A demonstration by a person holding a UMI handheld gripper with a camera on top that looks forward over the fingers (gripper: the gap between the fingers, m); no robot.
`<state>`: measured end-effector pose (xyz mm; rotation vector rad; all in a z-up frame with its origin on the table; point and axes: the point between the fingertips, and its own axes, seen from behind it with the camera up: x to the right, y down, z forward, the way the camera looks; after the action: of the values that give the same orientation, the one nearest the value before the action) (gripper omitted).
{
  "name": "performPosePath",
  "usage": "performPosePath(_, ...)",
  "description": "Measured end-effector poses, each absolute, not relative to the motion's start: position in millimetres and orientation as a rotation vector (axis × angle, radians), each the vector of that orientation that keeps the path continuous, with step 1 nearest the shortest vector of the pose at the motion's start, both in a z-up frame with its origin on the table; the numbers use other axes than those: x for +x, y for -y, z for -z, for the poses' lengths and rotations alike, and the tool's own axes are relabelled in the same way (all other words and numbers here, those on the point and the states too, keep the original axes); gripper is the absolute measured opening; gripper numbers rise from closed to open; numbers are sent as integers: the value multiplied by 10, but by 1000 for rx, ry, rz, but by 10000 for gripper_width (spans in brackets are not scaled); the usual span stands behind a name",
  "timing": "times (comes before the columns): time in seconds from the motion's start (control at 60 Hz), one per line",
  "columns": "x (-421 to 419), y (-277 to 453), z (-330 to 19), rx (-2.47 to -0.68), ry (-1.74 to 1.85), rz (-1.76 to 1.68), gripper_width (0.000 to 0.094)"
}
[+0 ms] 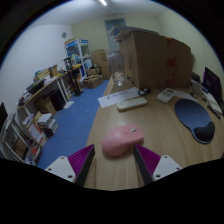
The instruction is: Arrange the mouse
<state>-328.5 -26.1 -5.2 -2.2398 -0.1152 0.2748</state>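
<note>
Pink mouse [121, 141] sits on the desk [150, 125] just ahead of the gripper [113, 161], jaws spread wide and holding nothing. Risk: closing off-centre could skid it away from the mouse pad [195, 120] far right.

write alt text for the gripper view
A pink mouse lies on a wooden desk just ahead of the open gripper. A dark mousepad lies beyond it to the right.
</note>
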Motion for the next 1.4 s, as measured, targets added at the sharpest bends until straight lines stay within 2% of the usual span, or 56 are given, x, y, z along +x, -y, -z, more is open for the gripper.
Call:
performPosePath(0.283,-3302,-315,125,-2237,92,-67,814)
performPosePath(0.333,-3282,-388,116,-2228,45,-49,770)
performPosePath(0.367,-3270,-432,122,-2223,30,-37,708)
performPosePath(0.383,-3277,-448,122,-2220,25,-35,736)
performPosePath(0.433,-3311,-481,122,-2209,29,-38,625)
performPosePath(0.45,-3330,-487,122,-2205,44,-40,535)
performPosePath(0.617,-3341,-491,156,-2264,109,-90,424)
performPosePath(0.633,-3344,-492,155,-2268,126,-91,442)
performPosePath(0.65,-3350,-489,156,-2271,144,-92,399)
performPosePath(0.8,-3459,-433,77,-2316,280,-161,371)
performPosePath(0.883,-3613,-435,-441,-2210,397,-268,374)
performPosePath(0.967,-3489,-568,-1337,-2044,448,-345,373)
performPosePath(1.067,-2700,-880,-2368,-1849,417,-285,370)
performPosePath(1.133,-1912,-1173,-2634,-1814,342,-206,368)
performPosePath(1.217,-1089,-1412,-2462,-1859,246,-121,367)
performPosePath(1.283,-527,-1519,-1875,-1948,202,-74,367)
performPosePath(1.4,-160,-1482,-665,-2179,114,-83,368)
